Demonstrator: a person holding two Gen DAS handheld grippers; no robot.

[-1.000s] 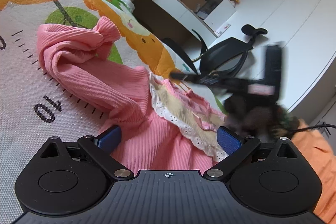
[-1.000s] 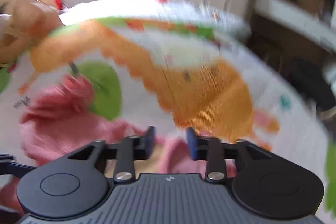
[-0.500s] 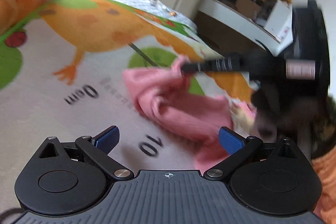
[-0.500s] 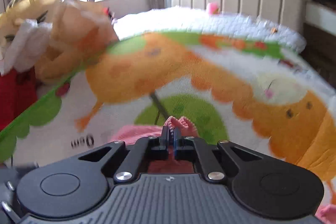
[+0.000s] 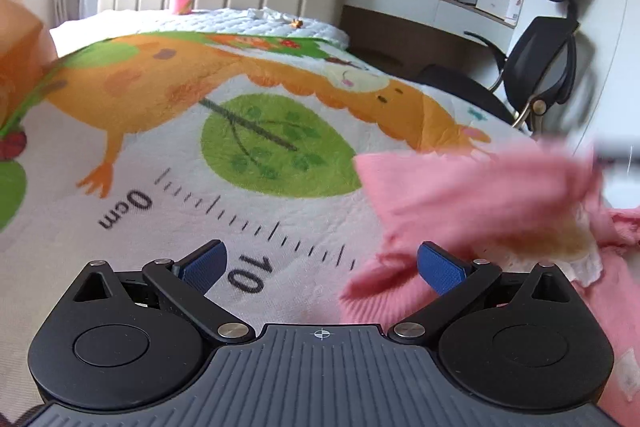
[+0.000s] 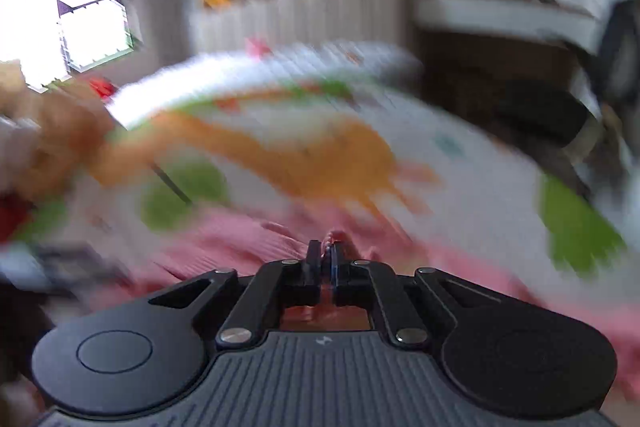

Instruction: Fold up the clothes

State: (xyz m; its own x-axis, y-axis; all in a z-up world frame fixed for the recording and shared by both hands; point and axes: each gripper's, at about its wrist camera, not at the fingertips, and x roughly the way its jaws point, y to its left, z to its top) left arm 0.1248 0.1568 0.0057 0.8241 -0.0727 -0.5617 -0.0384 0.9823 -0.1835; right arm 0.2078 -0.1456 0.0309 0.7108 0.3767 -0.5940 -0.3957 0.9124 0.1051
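The right gripper (image 6: 327, 259) is clenched on a fold of the pink garment (image 5: 472, 195), which is lifted over the right edge of the printed mat (image 5: 168, 211), while the left gripper (image 5: 320, 263) is held spread, nothing grasped.

Pink ribbed garment (image 5: 472, 195) with a cream lace-trimmed patch, crumpled, one part raised off the bed and blurred, the rest lying on the bed's cartoon blanket at right
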